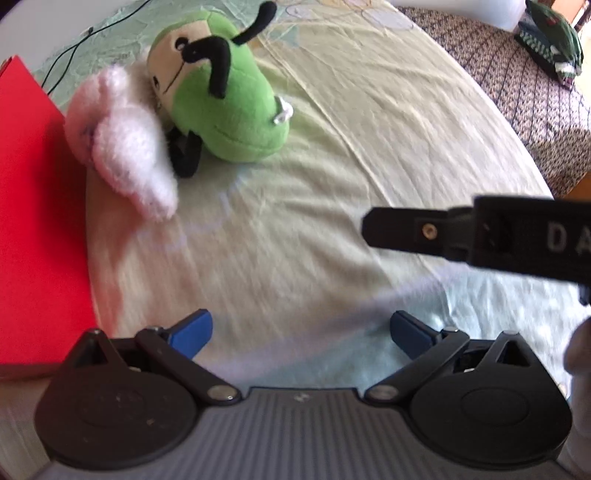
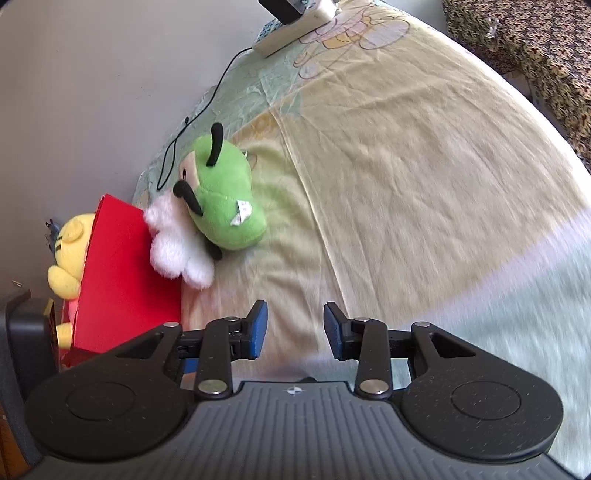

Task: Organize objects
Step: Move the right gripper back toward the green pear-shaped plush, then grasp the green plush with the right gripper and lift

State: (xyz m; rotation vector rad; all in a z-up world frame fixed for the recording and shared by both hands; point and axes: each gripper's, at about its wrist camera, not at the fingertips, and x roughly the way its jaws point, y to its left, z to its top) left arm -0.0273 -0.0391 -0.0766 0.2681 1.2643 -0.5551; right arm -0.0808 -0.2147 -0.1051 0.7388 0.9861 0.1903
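At the bottom of the left wrist view we see our left gripper (image 1: 301, 334) with its 2 blue pads spread wide and nothing between them. Ahead of it the bed sheet (image 1: 295, 221) lies bare through the middle of the frame. Along the left edge the red box (image 1: 33, 221) walls that side. From the right edge, at mid height, a black finger of the right gripper (image 1: 406, 230) reaches in over the sheet.

In the right wrist view our right gripper (image 2: 295, 330) sits at bottom centre, its pads parted by a narrow gap and empty. Bare sheet (image 2: 406, 203) fills the centre and right of that frame. The red box (image 2: 125, 280) stands at lower left, just beside the left pad's linkage.

Farther up, the white fluffy plush (image 1: 125, 140) rests against the box wall in the upper left of the left wrist view, touching the green plush (image 1: 229, 103), which lies on its side on the sheet. Both are well apart from our pads; in the right wrist view the white plush (image 2: 177, 247) and green plush (image 2: 225, 199) sit left of centre. A yellow plush (image 2: 70, 251) shows beyond the box wall at the left edge, whether inside it we cannot tell. A black cable (image 2: 199, 110) runs toward a white power strip (image 2: 295, 27) at the top.
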